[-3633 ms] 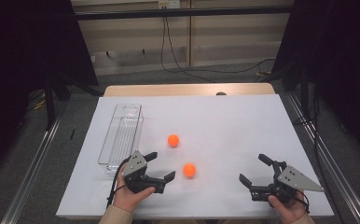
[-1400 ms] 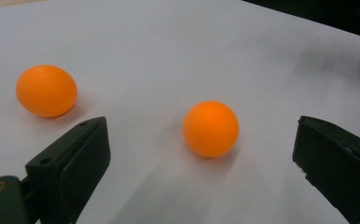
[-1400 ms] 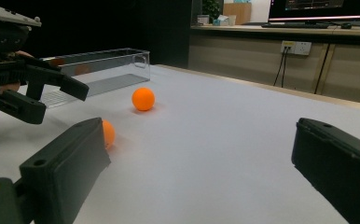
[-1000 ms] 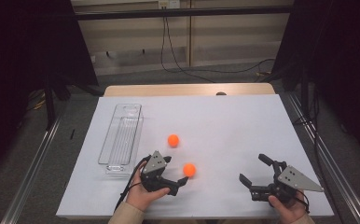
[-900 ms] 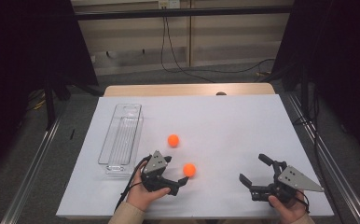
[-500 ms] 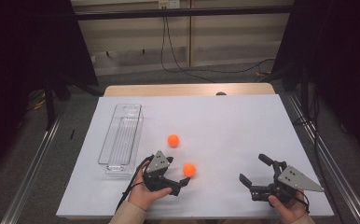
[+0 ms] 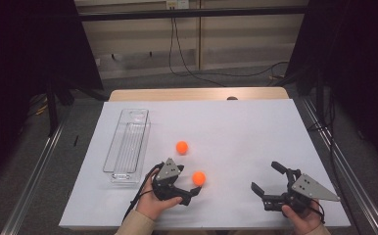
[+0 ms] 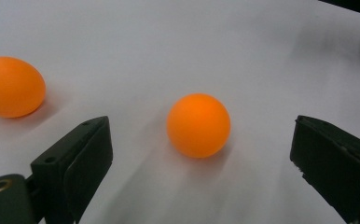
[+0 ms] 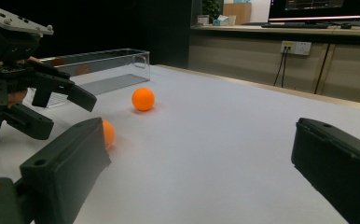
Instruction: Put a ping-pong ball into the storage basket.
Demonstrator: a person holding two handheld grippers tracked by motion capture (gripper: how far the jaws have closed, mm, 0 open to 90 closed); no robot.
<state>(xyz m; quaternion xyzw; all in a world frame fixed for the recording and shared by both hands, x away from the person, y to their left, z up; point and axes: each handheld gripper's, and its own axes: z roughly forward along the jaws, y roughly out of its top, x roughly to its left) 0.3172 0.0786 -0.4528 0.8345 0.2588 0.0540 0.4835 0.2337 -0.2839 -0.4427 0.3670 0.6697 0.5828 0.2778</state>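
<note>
Sitting empty, clear tray (image 7: 127, 145), two orange balls (image 7: 182, 147) just beside it

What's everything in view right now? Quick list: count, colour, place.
orange balls: 2, orange; nearer ball on the white table just ahead of the left gripper, farther ball beyond it toward the table's middle
clear tray: 1, transparent, left part of the table, long side running away from the person
table: 1, white top with a wooden far edge
cables: dark, on the floor behind the table
left gripper: 1, black, near edge left of centre, open, jaws either side of the nearer ball without touching it
right gripper: 1, black with a grey plate, near edge at right, open, holding nothing
</note>
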